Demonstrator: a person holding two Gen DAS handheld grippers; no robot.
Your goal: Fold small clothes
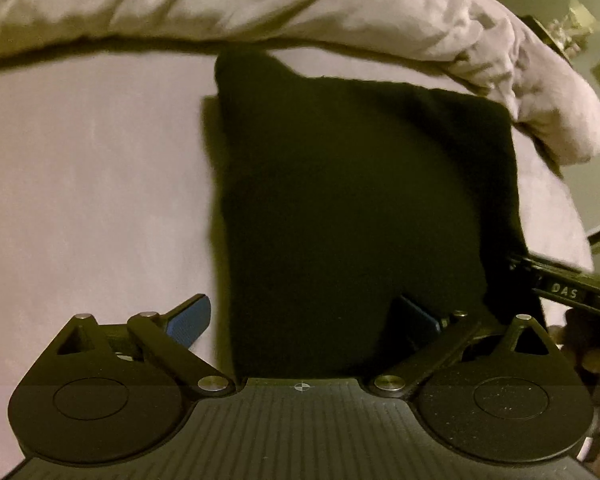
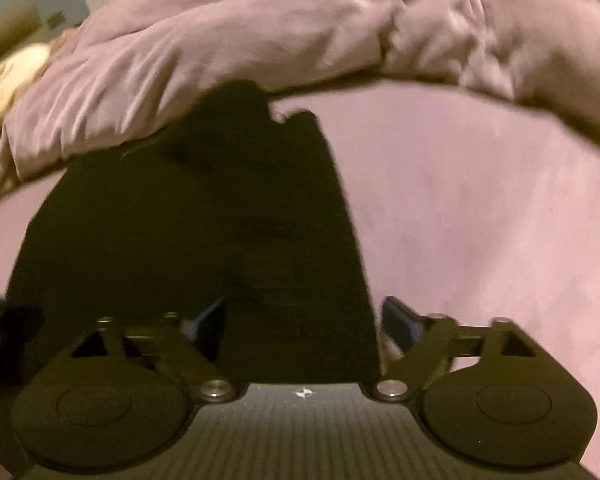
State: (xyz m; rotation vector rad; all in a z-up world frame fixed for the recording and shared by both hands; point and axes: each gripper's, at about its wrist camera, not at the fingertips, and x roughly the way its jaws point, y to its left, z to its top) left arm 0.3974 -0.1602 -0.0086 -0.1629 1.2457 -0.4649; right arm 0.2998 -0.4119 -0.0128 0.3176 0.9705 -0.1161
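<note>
A: Left gripper [image 1: 300,318]? Jaws apart, nothing pinched, black cloth [image 1: 364,208] lying between the blue pads [image 1: 190,322].
B: Right gripper [image 2: 302,322] spread wide too, over the cloth's near edge, gripping nothing.
A: Cloth flat on the sheet [image 1: 92,184].
B: Beyond, rumpled duvet [image 2: 260,36] touching its far tip.

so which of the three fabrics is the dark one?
The black garment, lying flat on the pale sheet in front of both grippers. The sheet and the bunched-up duvet behind it are both light lilac.
</note>
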